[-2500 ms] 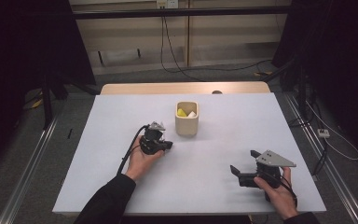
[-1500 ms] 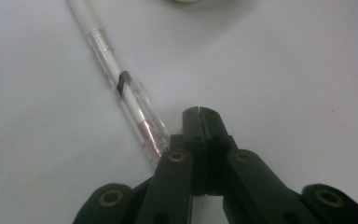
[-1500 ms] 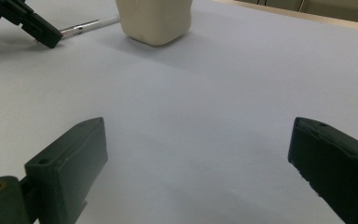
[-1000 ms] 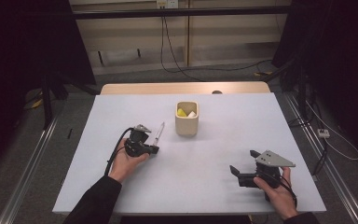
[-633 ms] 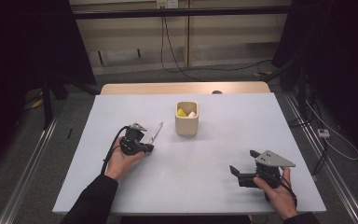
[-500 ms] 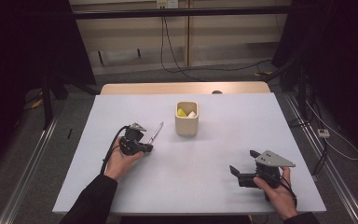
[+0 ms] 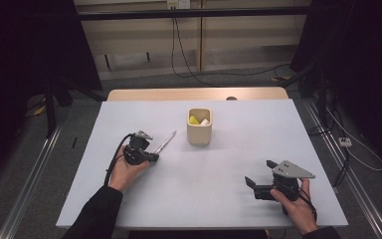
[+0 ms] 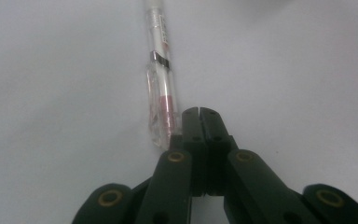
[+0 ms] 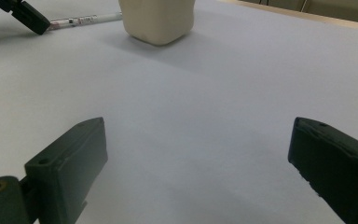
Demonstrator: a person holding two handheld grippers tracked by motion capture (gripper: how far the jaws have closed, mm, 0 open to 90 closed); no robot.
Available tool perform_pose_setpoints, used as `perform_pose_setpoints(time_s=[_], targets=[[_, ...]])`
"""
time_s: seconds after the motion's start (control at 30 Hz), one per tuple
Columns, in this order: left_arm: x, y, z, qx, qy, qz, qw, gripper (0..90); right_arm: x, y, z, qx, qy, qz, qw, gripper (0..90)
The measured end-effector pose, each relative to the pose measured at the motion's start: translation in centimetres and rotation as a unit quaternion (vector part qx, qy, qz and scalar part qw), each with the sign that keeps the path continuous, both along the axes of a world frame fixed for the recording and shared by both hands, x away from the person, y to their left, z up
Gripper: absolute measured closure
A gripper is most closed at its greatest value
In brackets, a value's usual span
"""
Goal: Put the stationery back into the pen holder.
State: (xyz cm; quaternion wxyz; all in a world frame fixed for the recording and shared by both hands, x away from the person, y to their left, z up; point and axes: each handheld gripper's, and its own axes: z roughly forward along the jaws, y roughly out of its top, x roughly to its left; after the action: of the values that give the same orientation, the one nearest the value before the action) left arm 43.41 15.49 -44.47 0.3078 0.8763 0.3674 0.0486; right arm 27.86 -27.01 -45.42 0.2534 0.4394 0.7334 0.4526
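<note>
My left hand-held gripper (image 8: 199, 112) has its jaws pressed flat together with nothing between them, and its tips sit just beside the near end of the clear pen (image 8: 161, 88), which lies flat on the white tabletop (image 7: 219, 169) and points away from me toward the cream cup (image 7: 199, 126). In the high view that left hand-held gripper (image 7: 151, 157) is in the left half of the tabletop, the pen (image 7: 165, 143) slanting from it toward the far edge, its tip near the cup but apart from it. The cup stands toward the middle of the far edge with something yellow and something white inside. My right hand-held gripper (image 9: 198, 154) is spread wide over bare tabletop near the front right corner (image 7: 251, 183), well apart from everything. I judge the risk to be this: with closed jaws I can only push the pen, so any nudge may roll or skid it off line, perhaps into the cup's wall. If I open to take it, the jaws sit off to one side of the barrel, so a careless close could pinch only the end and flick it away. The smooth round barrel may also slip from a shallow grip.
</note>
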Motion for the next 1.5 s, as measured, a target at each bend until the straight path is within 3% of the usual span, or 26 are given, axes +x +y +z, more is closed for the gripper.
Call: perform_pose_setpoints(time_s=[0.2,0.27,0.47,0.53,0.63,0.73,0.93,0.97,1.07,1.13,1.33,1.4,1.47,1.5], targets=[[-0.1,0.1,0.0,0.0,-0.003,-0.007,1.0,89.8,0.0,0.0,0.0,0.002,0.0,0.001,1.0,4.6],[-0.2,0.2,0.1,-0.016,0.005,-0.017,0.9997,89.7,0.0,0.0,0.0,0.002,-0.002,0.003,1.0,4.6],[-0.7,0.2,1.5,-0.043,-0.027,-0.027,0.9983,83.8,0.0,0.1,0.0,0.001,-0.001,0.005,1.0,4.7],[-0.6,0.0,2.0,-0.044,-0.044,-0.024,0.9978,75.0,0.0,0.1,0.0,0.001,-0.001,0.004,1.0,4.6],[-0.3,-0.3,2.6,-0.04,-0.054,-0.023,0.9975,56.4,0.0,0.0,0.0,0.003,0.0,0.0,1.0,4.6],[0.0,-0.6,3.1,-0.037,-0.076,-0.022,0.9962,37.2,0.1,0.0,0.0,0.003,0.0,0.0,1.0,4.5],[1.6,-1.0,3.2,-0.051,-0.071,0.001,0.9962,13.0,0.1,-0.1,-0.1,0.003,0.002,0.0,1.0,4.5],[1.9,-1.2,3.2,-0.045,-0.074,0.013,0.9962,10.3,0.1,-0.1,0.0,0.003,0.002,0.0,1.0,4.5],[2.9,-1.8,3.0,-0.038,-0.073,0.036,0.9959,8.9,0.1,-0.1,0.0,0.003,0.001,0.001,1.0,4.5],[3.3,-2.1,3.0,-0.037,-0.059,0.037,0.9968,9.0,0.1,-0.1,-0.1,0.003,0.001,0.001,1.0,4.5],[4.4,-3.2,3.2,-0.035,-0.054,0.03,0.9975,8.7,0.1,-0.1,-0.1,0.003,0.002,0.002,1.0,4.5],[4.7,-3.6,3.2,-0.034,-0.067,0.031,0.9967,10.5,0.1,0.0,-0.1,0.002,0.0,0.003,1.0,4.5],[5.2,-4.1,2.9,-0.026,-0.055,0.032,0.9976,14.8,0.2,0.0,-0.1,0.003,0.002,0.003,1.0,4.5],[5.6,-4.4,2.6,-0.011,-0.051,0.037,0.9979,14.6,0.2,0.0,-0.1,0.003,0.001,0.003,1.0,4.5]])
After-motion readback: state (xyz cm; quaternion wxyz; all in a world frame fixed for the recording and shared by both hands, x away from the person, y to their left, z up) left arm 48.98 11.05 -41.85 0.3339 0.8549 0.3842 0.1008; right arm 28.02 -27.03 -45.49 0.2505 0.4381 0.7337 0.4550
